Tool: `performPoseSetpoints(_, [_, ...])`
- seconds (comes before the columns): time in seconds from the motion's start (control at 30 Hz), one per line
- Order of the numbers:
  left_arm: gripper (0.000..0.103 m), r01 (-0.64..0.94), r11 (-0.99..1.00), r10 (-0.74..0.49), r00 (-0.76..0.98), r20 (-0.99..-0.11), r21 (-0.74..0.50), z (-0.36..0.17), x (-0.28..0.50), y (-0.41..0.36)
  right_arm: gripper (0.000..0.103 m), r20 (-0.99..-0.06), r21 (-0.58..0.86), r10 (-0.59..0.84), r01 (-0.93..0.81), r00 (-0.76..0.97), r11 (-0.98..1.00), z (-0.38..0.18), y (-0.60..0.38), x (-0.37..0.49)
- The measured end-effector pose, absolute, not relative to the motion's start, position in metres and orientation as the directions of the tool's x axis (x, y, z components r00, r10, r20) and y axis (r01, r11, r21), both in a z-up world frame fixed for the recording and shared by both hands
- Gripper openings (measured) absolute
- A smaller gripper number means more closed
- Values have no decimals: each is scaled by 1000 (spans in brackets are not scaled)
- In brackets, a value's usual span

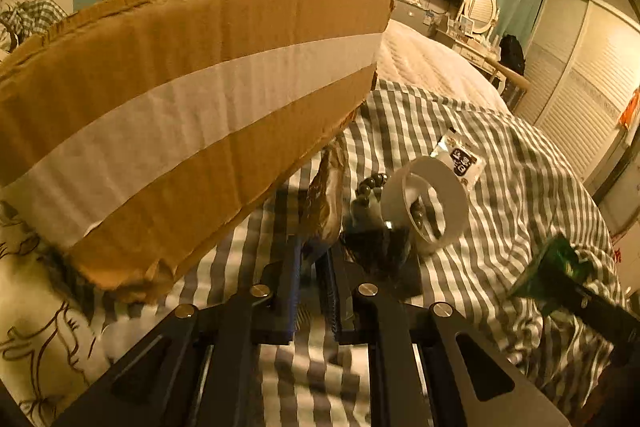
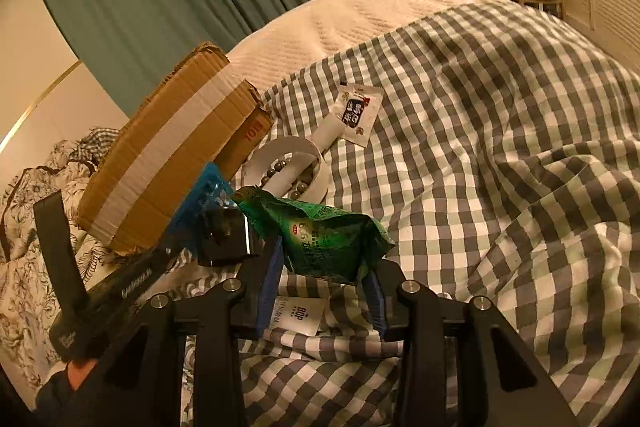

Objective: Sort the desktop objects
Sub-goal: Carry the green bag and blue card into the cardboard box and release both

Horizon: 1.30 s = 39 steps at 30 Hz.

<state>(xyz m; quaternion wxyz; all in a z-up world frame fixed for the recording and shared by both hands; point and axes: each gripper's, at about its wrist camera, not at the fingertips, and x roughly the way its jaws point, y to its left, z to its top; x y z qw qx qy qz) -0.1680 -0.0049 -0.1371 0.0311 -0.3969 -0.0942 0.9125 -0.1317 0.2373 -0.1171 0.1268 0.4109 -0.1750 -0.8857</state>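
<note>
Two packets were already in hand. The left tongs (image 1: pixel 314 247) were pinched together on a brown crinkly packet (image 1: pixel 326 187), which stood up out of their tips with its long axis running straight ahead along the fingers. The right tongs (image 2: pixel 324 263) were clamped on a green packet (image 2: pixel 332 235), gripped at its lower edge, with most of the bag bulging forward past the pads.

What the coming move seemed to turn on was the cardboard box (image 1: pixel 180 115). It lay ahead and to the left of both tongs, resting on the checked bed cover (image 1: pixel 500 167). Its long taped side ran away from the left tongs on a slant, its near corner just beside them. The box wall rose above the left tongs' tips, so the brown packet sat below the rim. The inside of the box could not be seen from either view.

The left hand was clearly the nearer to the box. The right tongs stood off on the far side of the left ones, with the left tongs between them and the box. If the box is the place for packets, the left would probably need to lift over the wall first.

Just ahead and right of the left tongs lay a white ring (image 1: pixel 436 195), a string of dark beads (image 1: pixel 372 183) and a white sachet (image 1: pixel 460 157), all ungripped.
</note>
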Motion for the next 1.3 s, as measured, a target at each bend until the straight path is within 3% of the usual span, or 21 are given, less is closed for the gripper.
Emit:
performPoseSetpoints(0.27, [7, -6, -971, 163, -746, -646, -238, -117, -146, -13, 37, -698, 391, -367, 102, -615, -915, -123, 235, -129])
performPoseSetpoints(0.6, [5, -139, -953, 272, -786, -555, -269, -77, -111, -19, 36, -704, 293, -284, 99, -651, -951, -87, 222, -103])
performPoseSetpoints(0.87, [5, -130, -893, 332, -838, -434, -431, -34, -108, -71, 36, -682, 241, -275, 147, -678, -959, -40, 192, -105])
performPoseSetpoints(1.03, [5, -105, -916, 263, -885, -384, -387, 12, -131, -114, 37, -635, 236, -357, 268, -685, -934, 3, 142, -129])
performPoseSetpoints(1.17, [6, -20, -955, 154, -886, -436, -297, 21, -164, -146, 37, -594, 261, -444, 361, -671, -895, 28, 94, -162])
performPoseSetpoints(1.3, [6, 101, -960, 44, -867, -497, -261, -9, -189, -162, 37, -607, 269, -466, 386, -644, -882, 23, 46, -210])
